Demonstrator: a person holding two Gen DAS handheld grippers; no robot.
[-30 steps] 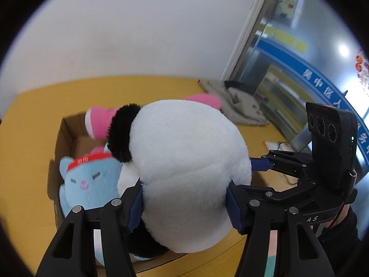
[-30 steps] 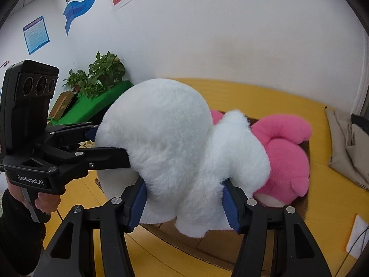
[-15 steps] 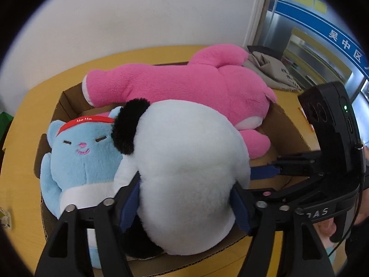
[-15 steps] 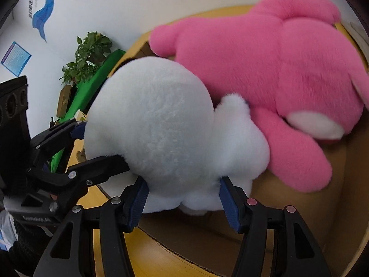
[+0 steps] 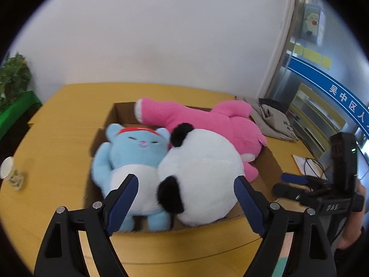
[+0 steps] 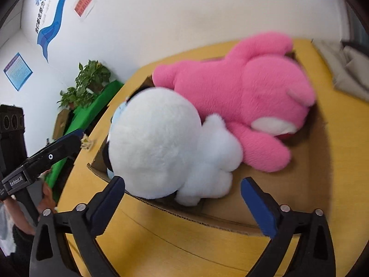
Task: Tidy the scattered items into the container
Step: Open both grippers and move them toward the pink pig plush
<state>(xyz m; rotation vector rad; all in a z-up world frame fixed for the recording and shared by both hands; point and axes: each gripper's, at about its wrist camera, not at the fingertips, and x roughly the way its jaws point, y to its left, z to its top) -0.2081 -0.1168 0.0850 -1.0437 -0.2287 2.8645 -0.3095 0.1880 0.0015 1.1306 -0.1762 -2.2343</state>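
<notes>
Panda plush (image 5: 203, 175) fills box (image 5: 272, 168) front edge

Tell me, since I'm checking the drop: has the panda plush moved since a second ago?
Yes. The panda plush has gone down into the cardboard box, beside the blue plush, out of both opening grippers.

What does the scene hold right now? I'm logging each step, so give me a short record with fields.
container: cardboard box on yellow table
in box: panda, blue cat, pink toy
left tongs: opening, clear of the panda
right tongs: opening, clear of the panda
outside box: paper cup, grey cloth
</notes>
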